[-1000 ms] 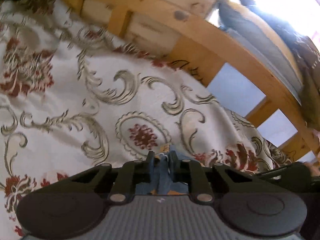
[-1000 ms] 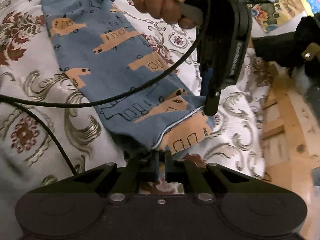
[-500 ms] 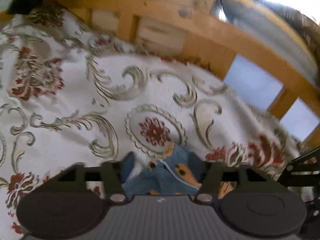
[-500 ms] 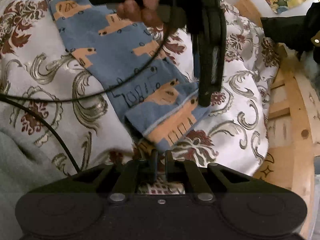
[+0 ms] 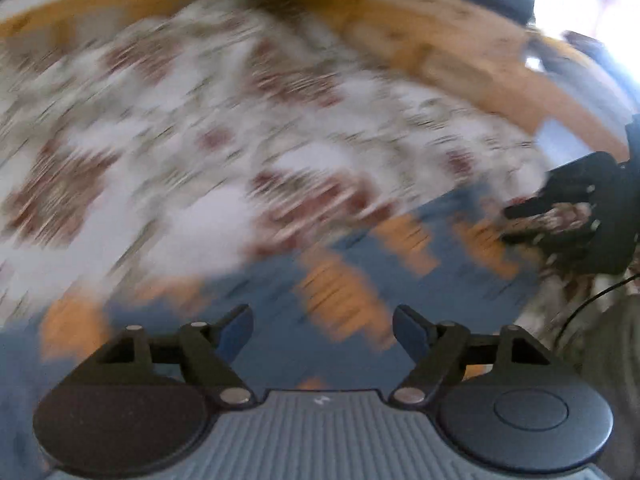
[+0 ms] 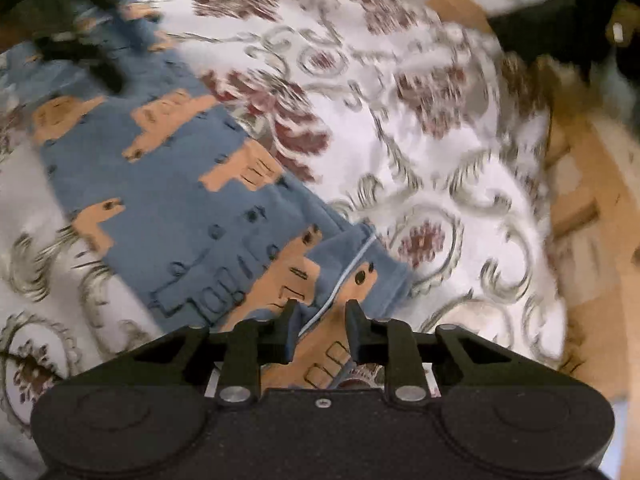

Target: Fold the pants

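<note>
Our left gripper (image 5: pixel 323 330) now stands wide apart over the pants (image 5: pixel 360 292), where a second ago it pinched the hem. Our right gripper (image 6: pixel 320 320) has parted too, its jaws straddling the near folded cuff without clamping it. The pants (image 6: pixel 168 184) lie flat on the floral bedspread (image 6: pixel 440 160), running far-left from the cuff. Both releases suggest this fold is laid down; the left view is too blurred for more.

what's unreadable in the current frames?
- Left wrist view: motion blur smears the bedspread and the pants; print and folds are illegible.
- Right wrist view: the pants' near end is hidden behind the right gripper; the far end is blurred.
- Waistband: not identifiable in either view.
</note>
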Demonstrator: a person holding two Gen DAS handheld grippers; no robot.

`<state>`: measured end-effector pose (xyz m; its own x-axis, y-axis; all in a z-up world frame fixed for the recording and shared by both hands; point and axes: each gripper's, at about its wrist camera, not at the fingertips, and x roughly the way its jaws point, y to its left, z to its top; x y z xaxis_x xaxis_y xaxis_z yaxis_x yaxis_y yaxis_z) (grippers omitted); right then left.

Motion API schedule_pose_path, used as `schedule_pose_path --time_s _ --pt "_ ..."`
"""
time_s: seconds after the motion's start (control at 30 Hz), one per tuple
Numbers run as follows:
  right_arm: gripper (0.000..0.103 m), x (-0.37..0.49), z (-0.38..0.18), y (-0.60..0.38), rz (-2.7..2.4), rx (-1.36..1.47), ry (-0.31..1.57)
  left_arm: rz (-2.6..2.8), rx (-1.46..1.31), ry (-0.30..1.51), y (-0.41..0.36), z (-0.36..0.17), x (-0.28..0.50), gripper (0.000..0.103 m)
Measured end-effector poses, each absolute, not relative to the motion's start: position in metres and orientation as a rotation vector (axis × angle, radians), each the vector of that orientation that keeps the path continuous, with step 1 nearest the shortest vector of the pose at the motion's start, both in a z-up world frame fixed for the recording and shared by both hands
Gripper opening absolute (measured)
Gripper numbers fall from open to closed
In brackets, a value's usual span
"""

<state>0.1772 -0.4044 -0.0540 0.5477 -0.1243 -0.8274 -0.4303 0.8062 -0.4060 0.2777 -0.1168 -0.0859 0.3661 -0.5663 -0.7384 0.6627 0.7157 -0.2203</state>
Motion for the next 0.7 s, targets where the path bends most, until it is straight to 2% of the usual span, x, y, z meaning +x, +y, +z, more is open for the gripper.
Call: schedule_pose_path --time_s 0.13,0.17,0.27,0.33,0.37,0.43,0.5,0.57,0.7 --pt "0.025 0.179 -0.062 -0.420 0.213 -0.584 1.023 -0.664 0.063 0.982 -0.051 -0.113 0.280 0.080" --pt "0.025 0.180 -0.063 -0.420 0.215 -0.591 1.028 -0.659 0.057 0.978 -0.035 -0.116 0.279 0.076" --pt "0.026 0.180 -0.059 -0.414 0.213 -0.642 1.059 -0.664 0.074 0.948 -0.011 -0.111 0.268 0.075" --pt "0.048 0.177 -0.052 -0.407 0.180 -0.688 1.082 -0.621 0.112 0.974 -0.003 -0.103 0.264 0.082" --pt "0.063 0.174 -0.047 -0.404 0.170 -0.700 1.080 -0.609 0.115 0.974 0.002 -0.098 0.261 0.082" --pt "0.064 0.172 -0.029 -0.393 0.198 -0.670 1.037 -0.628 0.083 0.920 0.010 -0.083 0.256 0.082" --pt "0.072 0.179 -0.011 -0.377 0.235 -0.565 0.990 -0.645 0.068 0.830 0.016 -0.069 0.252 0.084" --pt "0.076 0.197 0.000 -0.361 0.310 -0.404 0.940 -0.631 0.095 0.756 0.013 -0.060 0.257 0.084" --pt "0.075 0.259 -0.007 -0.315 0.534 -0.159 0.895 -0.591 0.116 0.658 0.014 -0.060 0.279 0.081"
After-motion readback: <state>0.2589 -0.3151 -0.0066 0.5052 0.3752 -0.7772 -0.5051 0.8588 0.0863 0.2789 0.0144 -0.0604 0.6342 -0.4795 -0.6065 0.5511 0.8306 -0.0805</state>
